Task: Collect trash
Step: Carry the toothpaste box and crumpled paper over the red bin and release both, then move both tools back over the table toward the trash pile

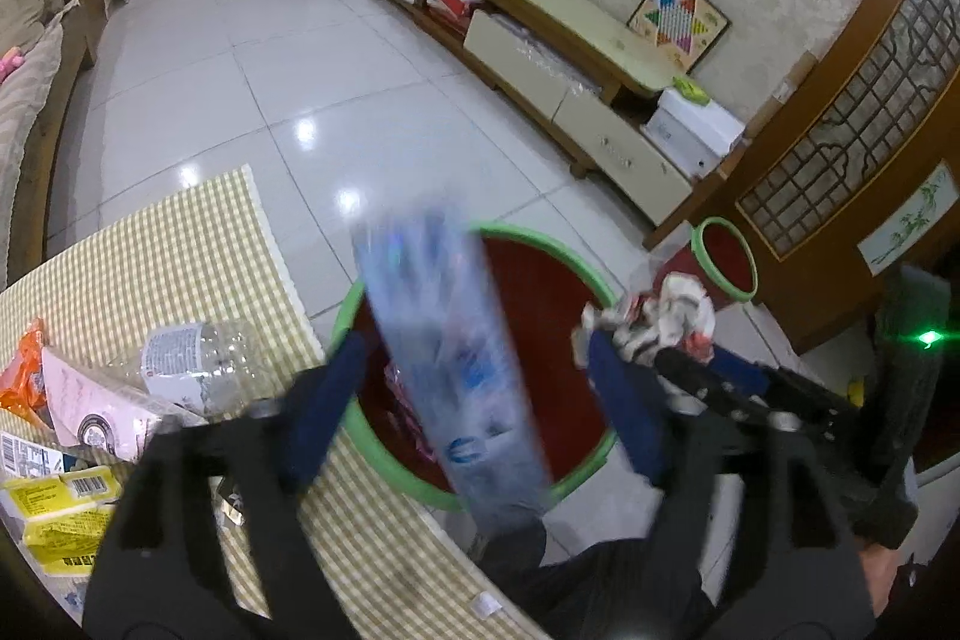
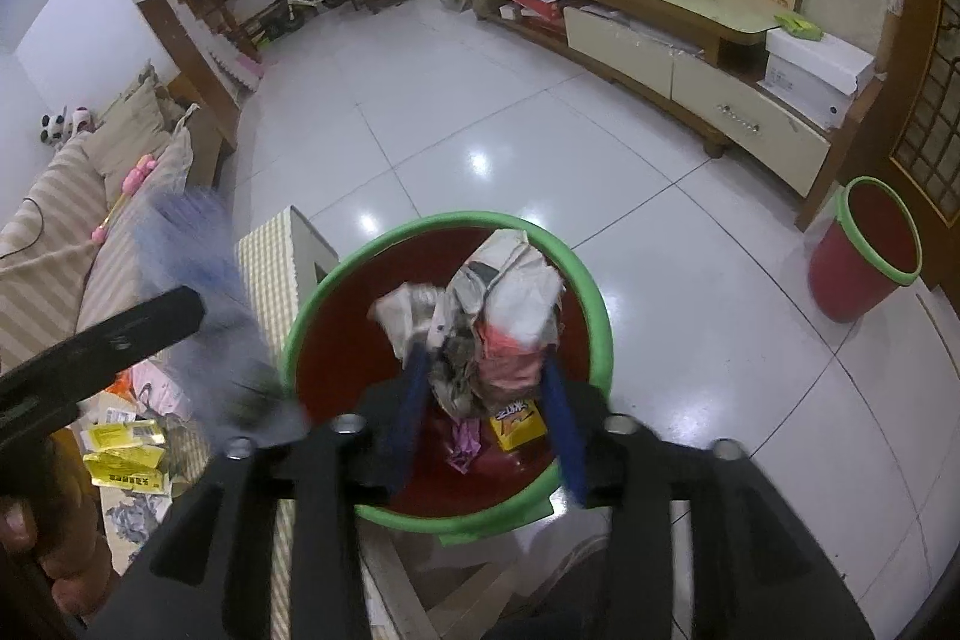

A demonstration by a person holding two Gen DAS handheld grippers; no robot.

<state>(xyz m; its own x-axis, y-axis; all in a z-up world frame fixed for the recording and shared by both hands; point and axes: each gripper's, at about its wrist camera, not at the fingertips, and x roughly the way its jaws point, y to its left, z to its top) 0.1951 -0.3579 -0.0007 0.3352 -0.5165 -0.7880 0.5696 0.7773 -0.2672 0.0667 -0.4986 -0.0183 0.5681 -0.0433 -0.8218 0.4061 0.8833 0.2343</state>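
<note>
A red bin with a green rim point(image 1: 588, 274) point(image 2: 456, 220) stands on the floor beside the table. My left gripper point(image 1: 480, 358) is open; a blurred clear plastic bottle with a blue label point(image 1: 456, 358) is between its fingers over the bin, apart from both pads. The bottle shows as a blue blur in the right wrist view point(image 2: 198, 256). My right gripper point(image 2: 489, 370) is shut on a crumpled wad of paper and wrappers point(image 2: 510, 292), held above the bin; it also shows in the left wrist view point(image 1: 660, 310). A yellow box point(image 2: 516, 418) and pink scrap lie inside the bin.
The checked-cloth table point(image 1: 180, 244) holds a clear bottle point(image 1: 198, 358), a pink packet point(image 1: 90, 400), an orange wrapper point(image 1: 24, 370) and yellow packets point(image 1: 60, 508). A second red bin point(image 2: 864, 250) stands near the wooden door. A low TV cabinet point(image 2: 660, 22) lines the wall; a sofa point(image 2: 72, 232) is at left.
</note>
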